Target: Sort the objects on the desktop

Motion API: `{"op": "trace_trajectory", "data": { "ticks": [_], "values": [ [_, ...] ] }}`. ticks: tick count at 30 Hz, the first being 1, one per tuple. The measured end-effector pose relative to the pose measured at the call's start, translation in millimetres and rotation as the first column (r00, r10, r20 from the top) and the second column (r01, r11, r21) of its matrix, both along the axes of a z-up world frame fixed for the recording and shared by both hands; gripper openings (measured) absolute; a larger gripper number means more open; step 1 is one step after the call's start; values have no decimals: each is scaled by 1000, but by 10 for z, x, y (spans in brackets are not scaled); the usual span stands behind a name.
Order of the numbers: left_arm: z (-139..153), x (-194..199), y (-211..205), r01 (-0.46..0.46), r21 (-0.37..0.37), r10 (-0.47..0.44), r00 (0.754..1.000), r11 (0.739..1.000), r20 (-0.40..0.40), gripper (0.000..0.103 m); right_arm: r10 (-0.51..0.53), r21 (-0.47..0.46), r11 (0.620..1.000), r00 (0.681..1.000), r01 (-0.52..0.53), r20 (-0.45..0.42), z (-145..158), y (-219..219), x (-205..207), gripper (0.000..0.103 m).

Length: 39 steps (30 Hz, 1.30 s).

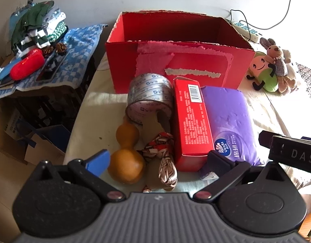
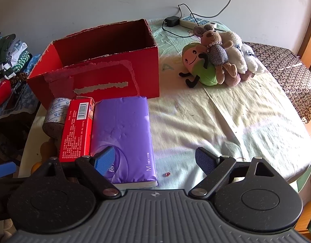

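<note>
I have both grippers low at the near edge of the cloth-covered table [image 2: 226,117]. My left gripper [image 1: 157,162] stands wide open with nothing held; between and just ahead of its fingers lie the brown double-bulbed gourd [image 1: 126,151] and the patterned red-and-white fabric tie [image 1: 165,154]. My right gripper [image 2: 155,160] is likewise spread wide and empty; its left finger overlaps the near end of the purple plastic-wrapped tissue pack [image 2: 123,133].

Position of the loose items: all sit in one cluster before the open red cardboard box [image 2: 106,60], none visibly inside it; the box floor is hidden from me. The pack and the long red printed carton [image 1: 190,121] lie side by side, touching, long axes running away from the fingers toward the box. The silver roll of printed tape [image 1: 150,97] rests on its side beyond the gourd.

Count: one gourd, one tie, one roll, one carton, one pack, one box. The left gripper is nearer gourd, tie and roll; the right is nearer the pack.

A heap of plush toys [image 2: 216,56] sits well apart, right of the box.
</note>
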State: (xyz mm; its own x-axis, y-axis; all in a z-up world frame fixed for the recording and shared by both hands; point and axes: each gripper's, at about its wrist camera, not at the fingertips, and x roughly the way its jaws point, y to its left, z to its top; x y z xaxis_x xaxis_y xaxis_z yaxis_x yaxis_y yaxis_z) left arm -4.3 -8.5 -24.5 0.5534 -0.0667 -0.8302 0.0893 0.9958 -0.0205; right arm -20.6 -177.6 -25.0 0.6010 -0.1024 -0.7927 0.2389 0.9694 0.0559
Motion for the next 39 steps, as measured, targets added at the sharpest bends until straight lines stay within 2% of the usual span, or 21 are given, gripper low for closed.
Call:
{"op": "trace_trajectory", "data": {
  "ticks": [11,15,21,29,34,35,39],
  "values": [
    [29,25,-54,-82,37,81,997,996,7,102,14,43,999,1000,-15,27,-24,-174,84,89],
    [60,1,-120,-116,74,115,993,990,23,102,55,65,996,998,-56,20,-36,-216,164,89],
    [75,-39,-163,-129,69,128,991,989,29,102,126,59,990,992,-127,19,-44,-312,254,88],
    [-2,-129,-16,-172,102,168,985,980,47,102,198,91,976,980,-198,9,-182,-466,378,84],
    [-13,-168,294,-199,73,195,979,977,54,102,227,116,967,973,-229,24,-163,-482,442,83],
    [-11,-161,353,-195,76,191,980,978,57,102,231,113,966,972,-233,33,-143,-473,452,83],
    [37,-70,360,-69,53,65,995,996,75,101,235,104,965,970,-240,57,-82,-423,513,83]
  ]
}}
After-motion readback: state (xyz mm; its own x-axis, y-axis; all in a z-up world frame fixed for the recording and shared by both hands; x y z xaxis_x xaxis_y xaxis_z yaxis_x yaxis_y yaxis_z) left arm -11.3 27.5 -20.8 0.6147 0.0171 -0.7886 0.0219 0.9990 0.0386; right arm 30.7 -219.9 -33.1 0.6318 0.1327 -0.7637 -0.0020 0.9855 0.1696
